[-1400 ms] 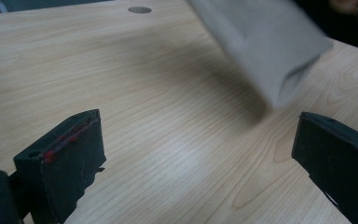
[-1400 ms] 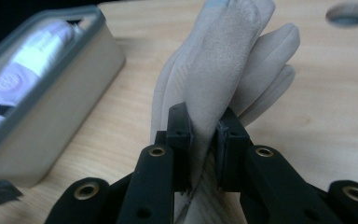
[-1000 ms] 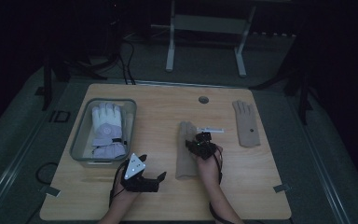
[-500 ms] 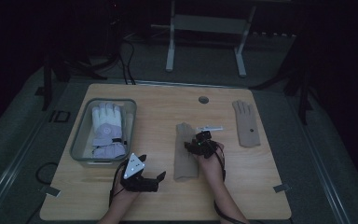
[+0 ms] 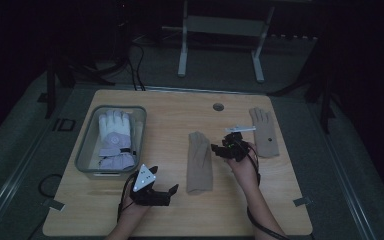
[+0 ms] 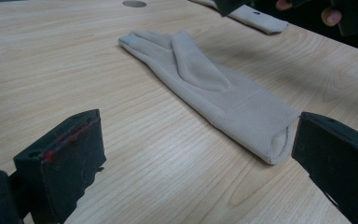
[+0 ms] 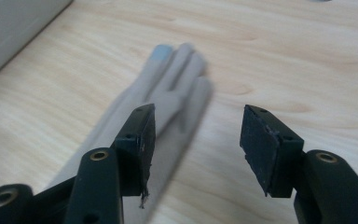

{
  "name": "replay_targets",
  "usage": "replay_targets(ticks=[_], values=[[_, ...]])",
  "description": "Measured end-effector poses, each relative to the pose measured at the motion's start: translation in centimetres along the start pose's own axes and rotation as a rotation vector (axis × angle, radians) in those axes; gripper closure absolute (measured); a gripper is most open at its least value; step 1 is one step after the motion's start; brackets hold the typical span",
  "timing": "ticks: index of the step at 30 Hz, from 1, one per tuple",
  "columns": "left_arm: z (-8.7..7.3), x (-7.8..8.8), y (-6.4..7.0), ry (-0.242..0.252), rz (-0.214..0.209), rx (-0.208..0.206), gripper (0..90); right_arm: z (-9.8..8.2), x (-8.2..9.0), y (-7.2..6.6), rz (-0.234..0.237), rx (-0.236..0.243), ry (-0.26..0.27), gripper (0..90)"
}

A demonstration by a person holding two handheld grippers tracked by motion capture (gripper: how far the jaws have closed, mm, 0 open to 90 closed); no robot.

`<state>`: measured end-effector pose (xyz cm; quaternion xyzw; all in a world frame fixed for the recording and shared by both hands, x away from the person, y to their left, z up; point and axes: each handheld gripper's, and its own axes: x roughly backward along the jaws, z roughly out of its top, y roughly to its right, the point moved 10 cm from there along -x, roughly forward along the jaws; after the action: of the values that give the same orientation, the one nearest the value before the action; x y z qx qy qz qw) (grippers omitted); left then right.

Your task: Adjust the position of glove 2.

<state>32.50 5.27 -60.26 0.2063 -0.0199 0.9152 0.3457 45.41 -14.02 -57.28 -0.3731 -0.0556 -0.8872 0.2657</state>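
Note:
A beige glove [image 5: 199, 162] lies flat in the middle of the table, fingers pointing away from me. In the left gripper view the glove [image 6: 214, 88] has its cuff nearest the jaws. My right gripper [image 5: 219, 149] hovers just right of it. Its jaws have just been opening, and nothing is between them. In the right gripper view, the right gripper [image 7: 198, 140] looks down at the glove's fingers [image 7: 172, 84]. My left gripper [image 5: 164, 178] rests open near the front edge, left of the cuff, and the left gripper [image 6: 200, 149] holds nothing.
A second beige glove [image 5: 264, 132] lies at the right. A clear bin [image 5: 85, 150] at the left holds white gloves [image 5: 114, 137]. A round hole [image 5: 218, 106] sits near the table's far edge. A metal stand [image 5: 220, 35] stands beyond the table.
The right gripper has let go of the middle glove, opened its jaws, and lifted up and to the right. The glove stays flat. The left gripper has not moved.

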Motion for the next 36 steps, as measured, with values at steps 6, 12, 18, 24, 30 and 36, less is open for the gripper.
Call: replay_targets(ticks=[6, 12, 18, 24, 30, 36], values=[[0.0, 0.0, 0.0, 0.001, -0.002, 0.005, 2.7, 0.0, 0.7, 1.8, -0.041, 0.035, -0.008, 44.2], [-0.1, -0.1, 0.0, 0.001, -0.002, -0.001, 2.7, 0.2, 2.1, 4.9, -0.092, 0.08, 0.021, 41.7], [-0.1, -0.1, 0.0, 0.006, -0.002, -0.002, 2.7, 0.5, 3.1, 7.4, -0.111, 0.076, 0.031, 41.8], [-0.1, -0.1, 0.0, 0.011, -0.008, 0.006, 2.7, 1.2, 4.4, 11.1, -0.17, 0.05, 0.053, 42.0], [-0.1, -0.1, -0.1, 0.009, -0.001, 0.009, 2.7, 1.5, 4.9, 15.1, -0.214, -0.019, 0.054, 42.7], [-0.2, -0.2, -0.1, 0.007, -0.007, 0.013, 2.7, 1.2, 4.6, 17.4, -0.246, -0.025, 0.024, 44.8]])
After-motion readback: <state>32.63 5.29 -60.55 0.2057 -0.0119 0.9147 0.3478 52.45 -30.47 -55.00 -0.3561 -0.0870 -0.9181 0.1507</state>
